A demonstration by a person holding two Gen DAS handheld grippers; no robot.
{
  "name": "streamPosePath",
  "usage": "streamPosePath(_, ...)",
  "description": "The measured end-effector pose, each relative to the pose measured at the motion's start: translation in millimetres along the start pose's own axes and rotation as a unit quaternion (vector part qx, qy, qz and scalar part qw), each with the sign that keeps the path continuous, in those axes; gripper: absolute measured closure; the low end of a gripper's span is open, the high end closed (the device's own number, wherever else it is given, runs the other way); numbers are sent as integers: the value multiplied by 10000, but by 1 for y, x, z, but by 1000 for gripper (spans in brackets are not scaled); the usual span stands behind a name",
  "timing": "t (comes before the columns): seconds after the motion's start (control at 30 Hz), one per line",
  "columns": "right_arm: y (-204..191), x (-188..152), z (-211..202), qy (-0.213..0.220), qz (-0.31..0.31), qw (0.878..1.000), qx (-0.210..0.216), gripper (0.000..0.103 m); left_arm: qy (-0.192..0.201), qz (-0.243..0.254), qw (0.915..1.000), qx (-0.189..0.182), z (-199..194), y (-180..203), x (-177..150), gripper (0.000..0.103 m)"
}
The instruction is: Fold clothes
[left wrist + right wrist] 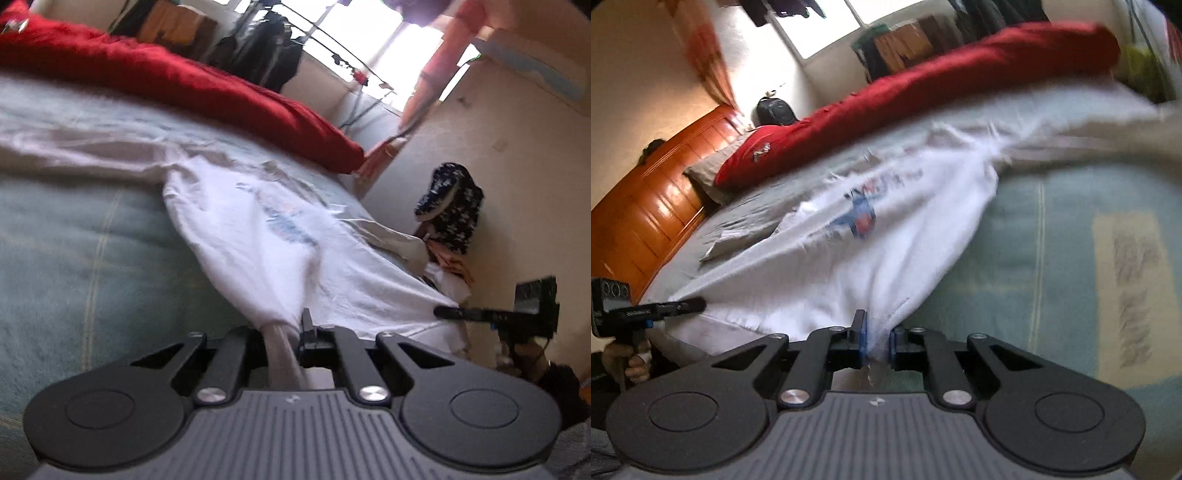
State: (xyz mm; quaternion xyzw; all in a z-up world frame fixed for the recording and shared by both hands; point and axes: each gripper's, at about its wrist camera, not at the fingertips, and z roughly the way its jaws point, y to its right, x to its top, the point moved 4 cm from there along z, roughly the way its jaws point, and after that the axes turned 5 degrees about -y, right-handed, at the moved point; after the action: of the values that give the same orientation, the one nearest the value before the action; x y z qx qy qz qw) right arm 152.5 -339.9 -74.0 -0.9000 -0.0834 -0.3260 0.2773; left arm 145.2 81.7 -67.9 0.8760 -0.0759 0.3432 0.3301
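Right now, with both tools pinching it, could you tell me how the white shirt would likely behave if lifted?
The shirt is probably floppy: it bunches into folds at each tool. It likely weighs little, being thin. Its far end would probably drag over the bed.

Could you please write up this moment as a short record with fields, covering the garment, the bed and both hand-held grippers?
garment: white T-shirt with a blue and red print, spread on the bed
surface: pale green bedcover
left hand-held gripper: shut on a bunched edge of the shirt
right hand-held gripper: shut on another bunched edge of the shirt
background: red blanket along the far side, wooden headboard
image quality: blurred
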Motion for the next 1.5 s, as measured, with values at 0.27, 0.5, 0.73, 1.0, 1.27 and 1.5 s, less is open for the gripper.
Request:
streamPosePath(0.27, 3, -18, -16, -356, -82, 9991, -191, 89, -471, -248, 9982, 275, 4, -4, -32, 98)
streamPosePath(0.5, 33, -50, 2, -752, 360, 9907, -1074, 79, -1067, -7, 9841, 1422, 1, -22, -55, 81)
streamPosePath(0.73, 24, -22, -21, -140, -10, 9920, -1257, 62, -482, 785, 9780, 1870, -18, -11, -12, 69)
streamPosePath(1.0, -3, 24, 52, -264, -329, 9941, -999, 58, -305, 1371, 9810, 1340, 73, 0, 58, 65)
streamPosePath(1.27, 10, 81, 135, -544, -590, 9913, -1045, 57, -250, 652, 9902, 1207, 156, -65, 118, 65)
streamPosePath(1.5, 65, 109, 151, -371, -651, 9846, -1581, 61, -150, 151, 9832, 1812, 141, -127, 126, 95)
